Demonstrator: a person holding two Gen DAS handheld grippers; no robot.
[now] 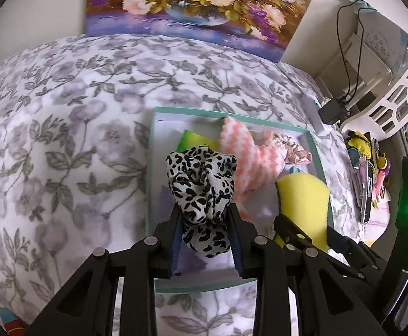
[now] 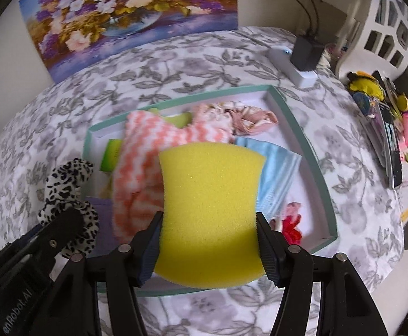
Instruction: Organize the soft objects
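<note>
My left gripper [image 1: 205,218] is shut on a black-and-white leopard scrunchie [image 1: 202,184] and holds it above the teal-rimmed white box [image 1: 152,168]. My right gripper [image 2: 208,232] is shut on a yellow sponge [image 2: 209,201] over the same box [image 2: 302,137]; the sponge also shows in the left wrist view [image 1: 304,198]. Inside the box lie a pink-and-white zigzag cloth [image 2: 145,145], a pink scrunchie [image 2: 248,117], a light blue cloth [image 2: 274,173], a green item [image 2: 111,154], a purple item [image 2: 103,212] and a red-pink scrunchie [image 2: 292,221]. The left-held scrunchie shows at the right view's left [image 2: 69,190].
The box sits on a grey floral bedspread [image 1: 64,140]. A flower painting [image 2: 128,14] leans at the back. A white power strip with a black adapter [image 2: 302,56] lies at the back right. A white chair [image 2: 386,28] and cluttered small items [image 2: 386,120] are at the right.
</note>
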